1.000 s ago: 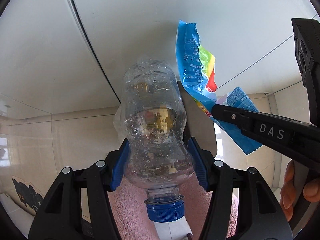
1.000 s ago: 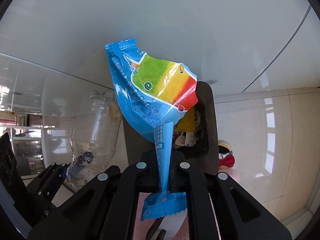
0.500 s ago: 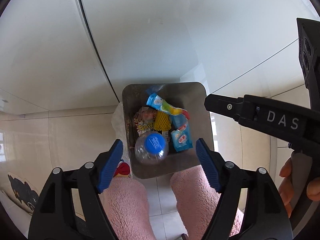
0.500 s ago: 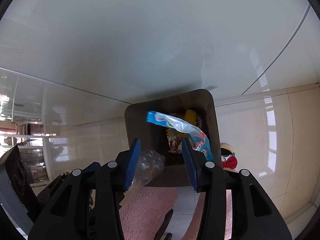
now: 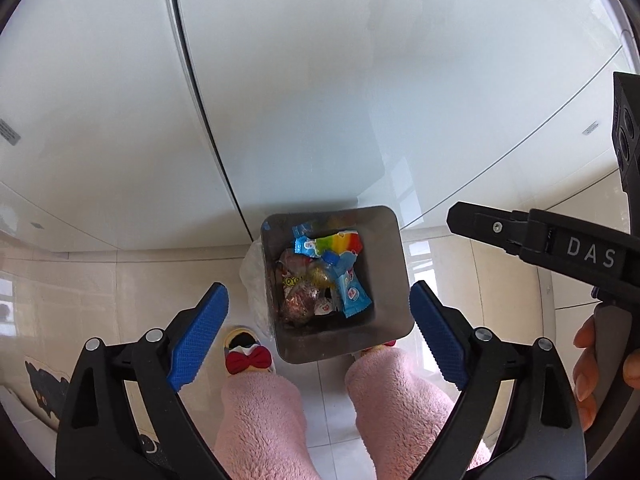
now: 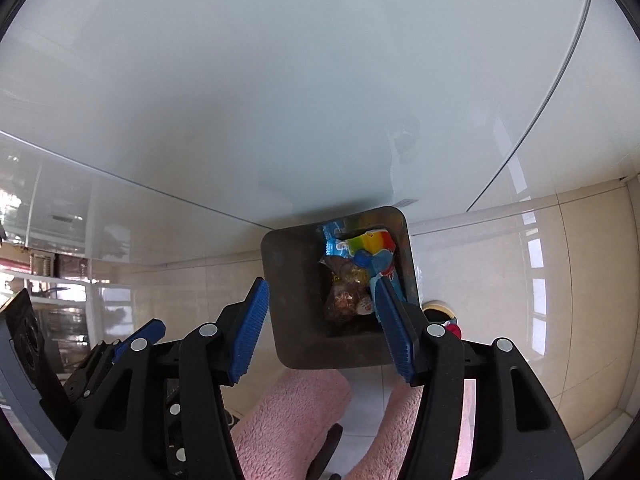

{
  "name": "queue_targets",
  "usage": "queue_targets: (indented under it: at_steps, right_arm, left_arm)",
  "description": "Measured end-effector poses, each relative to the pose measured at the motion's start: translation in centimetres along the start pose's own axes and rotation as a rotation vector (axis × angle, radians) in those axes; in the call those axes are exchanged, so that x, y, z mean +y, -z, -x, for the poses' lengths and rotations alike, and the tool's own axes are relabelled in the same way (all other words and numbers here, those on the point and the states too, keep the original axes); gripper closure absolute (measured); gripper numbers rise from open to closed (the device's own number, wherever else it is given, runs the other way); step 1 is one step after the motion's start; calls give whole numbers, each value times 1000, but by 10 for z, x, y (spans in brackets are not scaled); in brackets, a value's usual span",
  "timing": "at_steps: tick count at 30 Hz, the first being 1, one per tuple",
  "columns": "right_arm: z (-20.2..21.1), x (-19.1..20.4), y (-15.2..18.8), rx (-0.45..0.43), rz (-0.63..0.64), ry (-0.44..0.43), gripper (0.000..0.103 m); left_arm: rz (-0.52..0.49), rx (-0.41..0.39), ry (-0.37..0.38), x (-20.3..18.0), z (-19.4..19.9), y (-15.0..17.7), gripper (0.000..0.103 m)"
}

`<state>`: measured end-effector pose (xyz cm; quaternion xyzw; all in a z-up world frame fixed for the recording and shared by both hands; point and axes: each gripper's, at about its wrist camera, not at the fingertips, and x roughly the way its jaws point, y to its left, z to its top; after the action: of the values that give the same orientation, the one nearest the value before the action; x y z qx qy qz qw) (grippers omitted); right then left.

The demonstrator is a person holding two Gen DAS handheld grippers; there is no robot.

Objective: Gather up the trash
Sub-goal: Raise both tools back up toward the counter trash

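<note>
Currently both tongs are hanging above a square grey bin [image 5: 390, 322] on the tiled floor [image 5: 500, 280], pointing steeply down; left tongs [image 5: 316, 336] are opening, blue pads spread wider than the bin, nothing lying between them; right tongs [image 6: 320, 326] are opening too, pads apart and not pressing on anything, the bin showing through the gap; the rainbow-and-blue wrapper [image 5: 332, 242] is lying inside the bin on top of the other trash; the clear plastic bottle [image 5: 304, 292] is also sitting inside, its blue cap [image 5: 329, 256] pointing toward the far wall of the bin; other small wrappers are filling the bottom; pink fleece legs [image 5: 260, 420] are standing at the near side of the bin; a slipper with a red bow [image 5: 250, 356] is showing just left of the bin; a hand [image 5: 600, 368] is gripping the right tongs' handle at the left view's right edge
</note>
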<state>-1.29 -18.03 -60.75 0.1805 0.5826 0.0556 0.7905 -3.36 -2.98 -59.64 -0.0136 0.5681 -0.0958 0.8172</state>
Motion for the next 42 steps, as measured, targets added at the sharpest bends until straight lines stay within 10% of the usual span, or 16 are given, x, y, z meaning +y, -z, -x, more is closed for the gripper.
queue_targets:
  at_steps: [24, 42]
  right_arm:
    - [276, 54, -54, -488, 180, -9, 41]
    - [309, 22, -174, -522, 105, 50, 40]
  left_arm:
    - [-108, -345, -11, -49, 238, -94, 16]
    - [-125, -357, 33, -86, 252, -229, 16]
